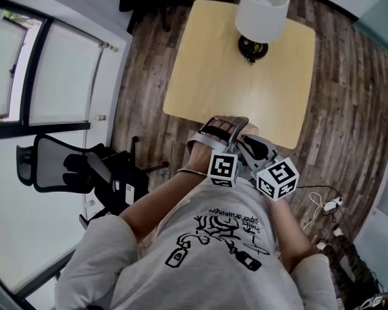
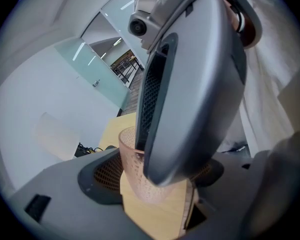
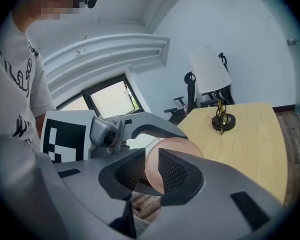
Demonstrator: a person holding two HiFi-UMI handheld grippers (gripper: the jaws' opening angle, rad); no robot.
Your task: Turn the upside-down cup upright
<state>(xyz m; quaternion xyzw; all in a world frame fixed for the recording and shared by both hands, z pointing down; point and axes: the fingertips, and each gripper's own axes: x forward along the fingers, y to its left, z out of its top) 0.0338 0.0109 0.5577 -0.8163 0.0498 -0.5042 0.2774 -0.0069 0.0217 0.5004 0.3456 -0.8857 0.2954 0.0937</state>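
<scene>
The cup [image 2: 135, 176] is translucent pink with a dotted texture. My left gripper [image 2: 155, 176] is shut on it, one pad on each side of its wall. It hangs over the near edge of the wooden table [image 1: 207, 76]. One finger of my right gripper [image 3: 152, 171] reaches into the cup's mouth, so the cup's wall [image 3: 152, 164] stands between that gripper's two pads with a narrow gap showing. In the head view both grippers, the left [image 1: 223, 131] and the right [image 1: 253, 148], meet close to the person's chest and the cup is hidden between them.
A table lamp [image 1: 262, 8] with a white shade stands at the table's far side, also in the right gripper view as the lamp [image 3: 210, 71]. A black office chair [image 1: 71, 163] stands left of the person. Cables [image 1: 326, 205] lie on the wood floor at the right.
</scene>
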